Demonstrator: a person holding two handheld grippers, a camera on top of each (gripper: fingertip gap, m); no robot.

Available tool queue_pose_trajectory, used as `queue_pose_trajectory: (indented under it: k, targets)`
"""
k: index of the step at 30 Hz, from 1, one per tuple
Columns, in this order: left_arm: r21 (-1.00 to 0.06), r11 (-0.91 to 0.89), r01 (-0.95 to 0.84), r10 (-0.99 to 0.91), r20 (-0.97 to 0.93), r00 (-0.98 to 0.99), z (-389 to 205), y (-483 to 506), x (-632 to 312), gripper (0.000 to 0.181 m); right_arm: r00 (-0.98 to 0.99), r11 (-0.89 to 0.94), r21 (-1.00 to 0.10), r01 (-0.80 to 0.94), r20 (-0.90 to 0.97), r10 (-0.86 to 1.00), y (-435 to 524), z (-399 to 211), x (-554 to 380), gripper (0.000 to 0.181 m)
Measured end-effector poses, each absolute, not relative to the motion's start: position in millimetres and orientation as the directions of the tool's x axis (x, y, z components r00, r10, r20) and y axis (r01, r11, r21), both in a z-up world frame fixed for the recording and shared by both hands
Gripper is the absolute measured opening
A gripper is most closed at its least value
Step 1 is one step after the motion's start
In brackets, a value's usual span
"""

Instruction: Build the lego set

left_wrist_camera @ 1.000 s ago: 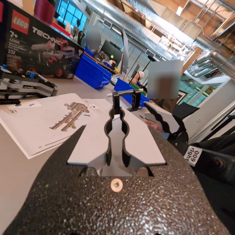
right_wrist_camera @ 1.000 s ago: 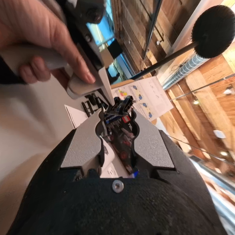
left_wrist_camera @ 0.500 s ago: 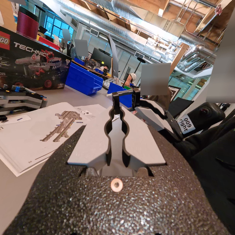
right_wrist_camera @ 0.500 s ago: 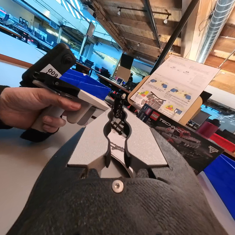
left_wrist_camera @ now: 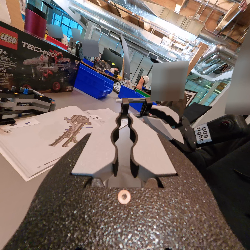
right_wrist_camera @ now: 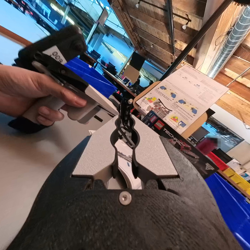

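A small black lego assembly (left_wrist_camera: 125, 106), two short black beams joined by a grey axle (left_wrist_camera: 133, 100), is held in the air between both grippers. My left gripper (left_wrist_camera: 124, 115) is shut on the left beam. My right gripper (right_wrist_camera: 125, 119) is shut on the other beam (right_wrist_camera: 125, 110), with the axle end (right_wrist_camera: 130, 100) sticking out above. The right gripper also shows in the left wrist view (left_wrist_camera: 150, 115), coming in from the right. The left gripper (right_wrist_camera: 115, 112) shows in the right wrist view, held by a hand (right_wrist_camera: 33, 94).
A partly built grey and black model (left_wrist_camera: 29, 102) stands at the left, behind an open instruction booklet (left_wrist_camera: 40, 142) on the grey table (left_wrist_camera: 13, 196). The lego box (left_wrist_camera: 37, 67), blue bins (left_wrist_camera: 93, 83) and an instruction board (right_wrist_camera: 182, 97) stand behind. Less than 4 cm separates the two grippers' tips.
My right gripper was open around the assembly one second ago and has shut on its beam. The right gripper has also rolled upright. My left gripper has stayed shut on the assembly.
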State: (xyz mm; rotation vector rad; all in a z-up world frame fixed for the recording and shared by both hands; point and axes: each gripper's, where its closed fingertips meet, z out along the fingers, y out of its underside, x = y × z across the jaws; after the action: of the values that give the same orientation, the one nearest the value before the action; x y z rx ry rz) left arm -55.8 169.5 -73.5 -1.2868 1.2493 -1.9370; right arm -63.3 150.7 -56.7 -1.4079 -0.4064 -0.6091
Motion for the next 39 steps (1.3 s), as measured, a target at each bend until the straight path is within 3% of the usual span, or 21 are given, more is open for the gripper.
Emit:
queue_pose_trajectory:
  k: [4, 7, 11, 15, 18, 19, 23, 26, 28, 30, 32, 33, 35, 38, 39]
  targets:
    - [-0.945, -0.322, -0.065, -0.868, 0.322, -0.377, -74.1, 176.4, -58.1, 0.011, 0.665, -0.052, -0.688, 0.724, 0.715, -0.217, 148.9, -59.7, -49.0, 0.009]
    - [-0.97, -0.233, -0.074, -0.889, 0.243, -0.389, -70.9, 171.2, -61.0, 0.015, 0.468, -0.194, -0.514, 0.836, 0.851, -0.236, 149.1, -65.0, -36.4, 0.009]
    - [-0.946, -0.293, -0.138, -0.856, 0.324, -0.402, -72.2, 162.4, -59.6, 0.023, 0.232, -0.371, -0.28, 0.886, 0.958, -0.168, 151.3, -78.0, -27.9, 0.01]
    - [-0.88, -0.422, -0.217, -0.792, 0.475, -0.384, -81.2, 155.4, -52.0, 0.039, 0.161, -0.387, -0.205, 0.899, 0.977, -0.142, 154.5, -79.9, -41.4, 0.009]
    - [-0.831, -0.514, -0.213, -0.729, 0.554, -0.403, -77.2, 154.9, -51.4, 0.032, 0.112, -0.39, -0.154, 0.908, 0.985, -0.13, 156.7, -81.7, -51.1, 0.009]
    - [-0.824, -0.523, -0.22, -0.721, 0.565, -0.402, -79.3, 157.7, -52.2, 0.018, 0.11, -0.379, -0.153, 0.912, 0.985, -0.134, 156.6, -81.1, -53.9, 0.009]
    - [-0.782, -0.559, -0.275, -0.642, 0.618, -0.454, -80.8, 160.5, -57.4, 0.018, 0.171, -0.325, -0.194, 0.926, 0.98, -0.1, 159.1, -84.8, -62.2, 0.009]
    - [-0.72, -0.62, -0.31, -0.488, 0.664, -0.566, -69.4, 163.1, -70.8, 0.018, 0.15, -0.145, -0.156, 0.977, 0.987, -0.055, 158.0, -77.1, -86.3, 0.017]
    - [-0.675, -0.651, -0.348, -0.34, 0.669, -0.661, -57.5, 165.3, -86.7, 0.018, 0.248, 0.02, -0.248, 0.968, 0.969, 0.022, 148.0, -69.0, -103.6, 0.041]
    - [-0.614, -0.678, -0.403, -0.177, 0.669, -0.722, -47.6, 166.6, -101.6, 0.017, 0.507, 0.144, -0.519, 0.843, 0.855, 0.112, 135.4, -49.8, -111.5, 0.066]
    - [-0.553, -0.686, -0.473, 0.03, 0.627, -0.778, -34.7, 161.5, -119.2, 0.017, 0.764, 0.215, -0.794, 0.569, 0.607, 0.221, 127.4, -26.4, -112.4, 0.078]
    - [-0.53, -0.683, -0.502, 0.116, 0.6, -0.792, -29.7, 158.2, -125.5, 0.018, 0.84, 0.226, -0.883, 0.411, 0.463, 0.284, 125.5, -17.8, -112.9, 0.078]
    - [-0.511, -0.66, -0.55, 0.232, 0.558, -0.797, -24.2, 149.3, -133.3, 0.017, 0.861, 0.203, -0.957, 0.205, 0.275, 0.427, 123.0, -16.9, -123.1, 0.072]
    - [-0.539, -0.597, -0.594, 0.277, 0.557, -0.783, -26.2, 132.6, -137.5, 0.017, 0.835, 0.189, -0.977, 0.095, 0.181, 0.52, 120.3, -20.2, -135.8, 0.046]
    - [-0.543, -0.586, -0.602, 0.285, 0.557, -0.78, -26.2, 129.9, -138.8, 0.017, 0.831, 0.205, -0.977, 0.062, 0.165, 0.532, 118.0, -17.0, -137.7, 0.044]
